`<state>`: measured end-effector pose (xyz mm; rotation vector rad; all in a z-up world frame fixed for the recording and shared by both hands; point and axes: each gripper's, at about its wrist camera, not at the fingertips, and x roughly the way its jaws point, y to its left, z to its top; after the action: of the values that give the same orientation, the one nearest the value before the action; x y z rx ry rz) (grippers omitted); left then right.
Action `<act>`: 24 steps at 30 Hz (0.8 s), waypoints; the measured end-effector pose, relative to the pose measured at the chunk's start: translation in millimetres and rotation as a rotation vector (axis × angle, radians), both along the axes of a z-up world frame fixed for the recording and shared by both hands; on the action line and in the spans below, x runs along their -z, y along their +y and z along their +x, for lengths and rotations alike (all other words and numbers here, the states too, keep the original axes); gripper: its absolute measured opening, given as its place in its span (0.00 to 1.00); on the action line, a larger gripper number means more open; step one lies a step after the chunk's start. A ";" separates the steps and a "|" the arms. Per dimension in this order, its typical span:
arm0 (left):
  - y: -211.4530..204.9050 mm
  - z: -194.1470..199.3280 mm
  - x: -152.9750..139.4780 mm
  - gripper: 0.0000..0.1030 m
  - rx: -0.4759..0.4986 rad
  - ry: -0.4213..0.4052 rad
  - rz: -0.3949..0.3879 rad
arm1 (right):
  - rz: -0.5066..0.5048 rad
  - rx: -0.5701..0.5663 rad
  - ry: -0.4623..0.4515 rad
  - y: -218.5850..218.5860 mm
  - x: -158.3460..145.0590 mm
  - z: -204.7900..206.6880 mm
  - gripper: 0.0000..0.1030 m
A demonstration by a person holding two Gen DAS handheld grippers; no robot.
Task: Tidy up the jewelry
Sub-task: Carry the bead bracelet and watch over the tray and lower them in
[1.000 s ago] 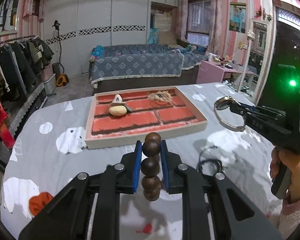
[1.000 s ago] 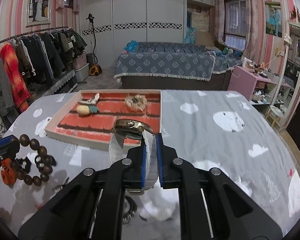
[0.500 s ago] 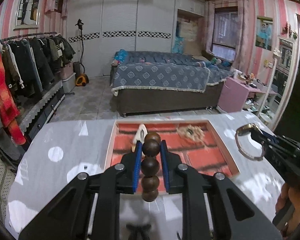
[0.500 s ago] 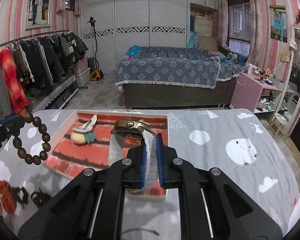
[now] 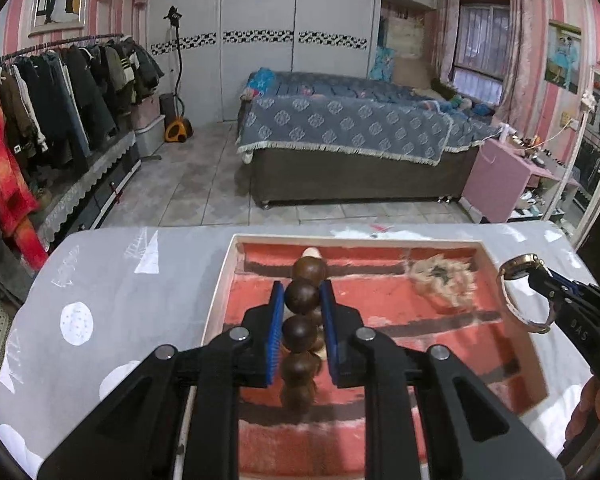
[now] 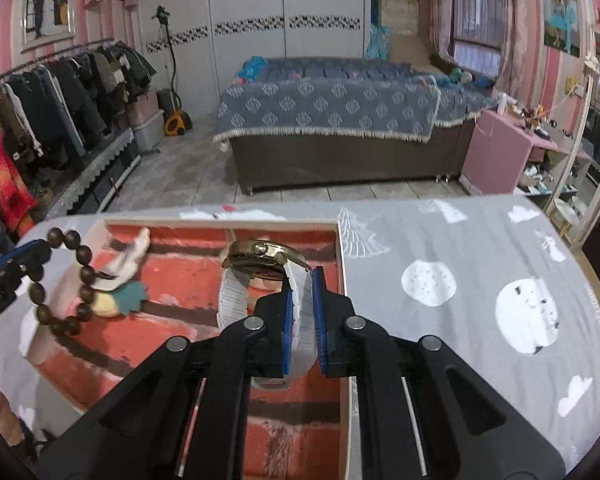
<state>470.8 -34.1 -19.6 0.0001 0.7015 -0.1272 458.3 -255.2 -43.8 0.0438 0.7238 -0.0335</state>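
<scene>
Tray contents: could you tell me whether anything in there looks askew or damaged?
Nothing stands out. A fluffy piece and a small soft ornament lie inside the tray; the bracelet and watch are held above it.

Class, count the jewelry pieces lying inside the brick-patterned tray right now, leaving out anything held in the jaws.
2: a fluffy beige piece at the far right of the tray, and a white, yellow and teal piece on its left. The grippers may hide more.

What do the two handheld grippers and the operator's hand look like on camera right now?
Both the left gripper and the right gripper have matte black angular linkage arms with silver round pivot pins and ribbed blue pads inside the fingers. White lettering marks the right gripper's side. A bare hand shows beneath it; no cables are visible.
</scene>
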 end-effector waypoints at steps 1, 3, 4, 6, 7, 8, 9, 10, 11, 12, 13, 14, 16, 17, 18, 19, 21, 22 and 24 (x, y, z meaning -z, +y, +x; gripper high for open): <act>0.6 2.2 3.6 0.18 -0.002 0.004 0.008 | -0.002 -0.001 0.012 0.4 5.5 3.5 0.10; 0.2 6.9 8.9 0.18 -0.003 0.014 0.016 | -0.007 0.002 0.043 1.1 17.6 9.8 0.10; 0.4 8.8 12.9 0.18 -0.002 0.023 0.020 | -0.007 0.004 0.053 1.0 21.5 12.5 0.10; 1.9 15.4 22.9 0.19 -0.007 0.045 0.035 | -0.017 0.008 0.076 2.0 31.3 17.2 0.10; 2.3 18.7 28.9 0.19 -0.014 0.059 0.047 | -0.022 0.009 0.085 2.1 35.0 18.5 0.10; 4.3 20.9 33.9 0.19 -0.021 0.069 0.052 | -0.026 0.010 0.094 2.7 38.7 20.0 0.10; 6.3 23.4 37.0 0.19 -0.026 0.079 0.052 | -0.027 0.012 0.103 2.7 41.7 22.1 0.10; 8.1 25.1 39.2 0.19 -0.030 0.087 0.050 | -0.028 0.013 0.110 2.9 44.2 23.3 0.10; 10.5 26.5 40.9 0.19 -0.033 0.093 0.045 | -0.030 0.013 0.117 3.2 46.3 24.5 0.10; 12.3 27.4 42.2 0.19 -0.036 0.096 0.043 | -0.031 0.014 0.121 3.2 48.1 25.2 0.10; 13.3 28.2 43.2 0.19 -0.038 0.099 0.044 | -0.033 0.014 0.127 0.4 51.1 26.9 0.10; 13.8 29.2 45.3 0.19 -0.039 0.105 0.051 | -0.036 0.013 0.133 0.1 53.6 27.5 0.10; 14.1 31.4 49.0 0.19 -0.039 0.118 0.055 | -0.042 0.014 0.142 0.0 56.4 28.8 0.10; 14.7 32.7 51.4 0.19 -0.038 0.126 0.057 | -0.040 0.012 0.144 -1.0 57.1 29.2 0.10; 15.3 33.6 52.8 0.19 -0.038 0.132 0.055 | -0.033 0.013 0.147 -3.4 58.1 30.1 0.10; 16.2 33.9 53.8 0.19 -0.039 0.137 0.054 | -0.023 0.013 0.149 -5.9 58.5 31.4 0.10; 17.4 35.4 56.3 0.19 -0.037 0.153 0.057 | -0.006 0.010 0.150 -8.6 58.6 31.7 0.10; 17.4 36.3 57.5 0.19 -0.036 0.160 0.058 | -0.005 0.009 0.150 -9.4 58.4 32.3 0.10; 20.0 38.3 60.7 0.19 -0.038 0.173 0.053 | -0.010 0.006 0.147 -9.4 58.2 33.1 0.10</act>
<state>509.2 -14.0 -80.2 0.0266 0.8769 -0.0731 491.4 -264.6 -102.0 0.0341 0.8704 -0.0466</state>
